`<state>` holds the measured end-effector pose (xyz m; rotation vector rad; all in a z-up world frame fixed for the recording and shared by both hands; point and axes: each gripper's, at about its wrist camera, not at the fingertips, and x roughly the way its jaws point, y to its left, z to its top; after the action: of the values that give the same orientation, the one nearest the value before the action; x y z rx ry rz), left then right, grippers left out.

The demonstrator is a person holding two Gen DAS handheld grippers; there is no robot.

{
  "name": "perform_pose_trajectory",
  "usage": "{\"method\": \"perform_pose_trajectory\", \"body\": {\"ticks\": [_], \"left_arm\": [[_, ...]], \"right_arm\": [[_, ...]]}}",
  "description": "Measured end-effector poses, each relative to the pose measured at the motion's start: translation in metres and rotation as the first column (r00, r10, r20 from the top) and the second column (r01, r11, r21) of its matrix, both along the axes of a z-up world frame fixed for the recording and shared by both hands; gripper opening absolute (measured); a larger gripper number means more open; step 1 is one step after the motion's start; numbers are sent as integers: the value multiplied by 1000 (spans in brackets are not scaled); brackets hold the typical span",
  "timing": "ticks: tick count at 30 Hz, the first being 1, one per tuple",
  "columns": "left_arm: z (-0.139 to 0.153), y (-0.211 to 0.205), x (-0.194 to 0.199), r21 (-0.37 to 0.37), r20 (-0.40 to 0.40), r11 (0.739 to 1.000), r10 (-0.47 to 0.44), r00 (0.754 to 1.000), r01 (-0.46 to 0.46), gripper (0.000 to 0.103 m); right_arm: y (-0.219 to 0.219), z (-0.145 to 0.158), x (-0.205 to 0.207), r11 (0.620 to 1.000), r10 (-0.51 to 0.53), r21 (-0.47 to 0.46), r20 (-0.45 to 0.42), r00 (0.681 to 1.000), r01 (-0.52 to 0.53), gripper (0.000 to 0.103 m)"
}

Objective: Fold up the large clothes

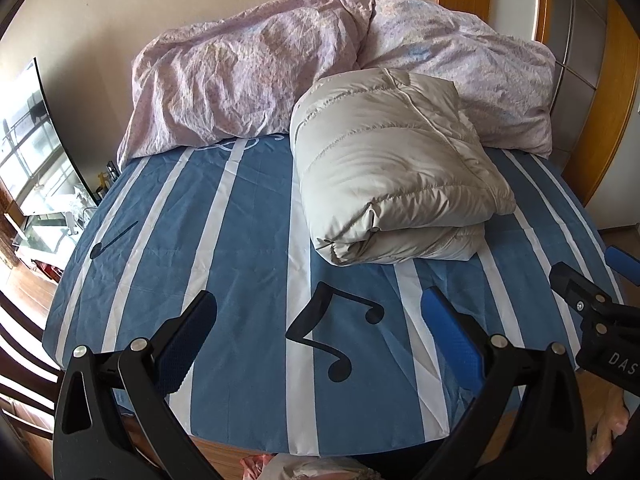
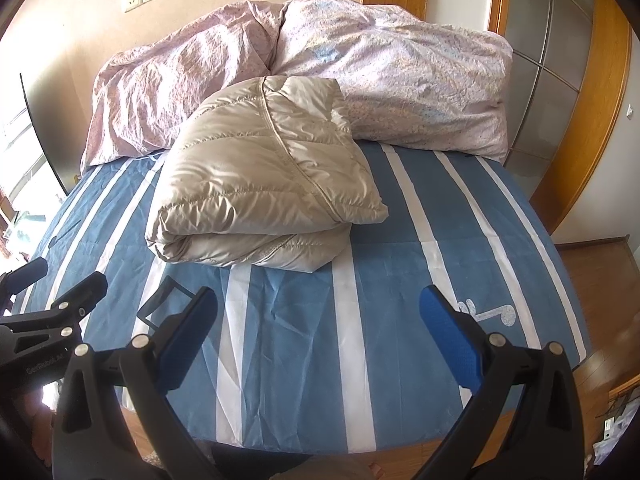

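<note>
A beige quilted down jacket (image 1: 394,172) lies folded into a thick bundle on the blue striped bed sheet (image 1: 240,240); it also shows in the right wrist view (image 2: 260,184). My left gripper (image 1: 320,316) is open and empty, held over the near part of the bed, short of the jacket. My right gripper (image 2: 318,312) is open and empty too, also short of the jacket. The right gripper shows at the right edge of the left wrist view (image 1: 592,276). The left gripper shows at the left edge of the right wrist view (image 2: 60,284).
A crumpled pink floral duvet (image 1: 280,68) is piled along the far side of the bed against the wall. A wooden door frame (image 2: 592,112) and wood floor (image 2: 600,280) lie to the right. A window and furniture (image 1: 36,168) stand to the left.
</note>
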<state>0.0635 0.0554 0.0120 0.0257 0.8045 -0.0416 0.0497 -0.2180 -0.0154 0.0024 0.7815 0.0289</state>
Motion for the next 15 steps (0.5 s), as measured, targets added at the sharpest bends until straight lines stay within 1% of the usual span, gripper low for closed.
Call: {"method": "perform_pose_trajectory", "body": {"ticks": [15], "left_arm": [[-1,-2,2,3,-9,1000,-6,1000,6,102]], "right_arm": [[-1,-2,4,1000,6,-3,-15,1000,-6,101]]}}
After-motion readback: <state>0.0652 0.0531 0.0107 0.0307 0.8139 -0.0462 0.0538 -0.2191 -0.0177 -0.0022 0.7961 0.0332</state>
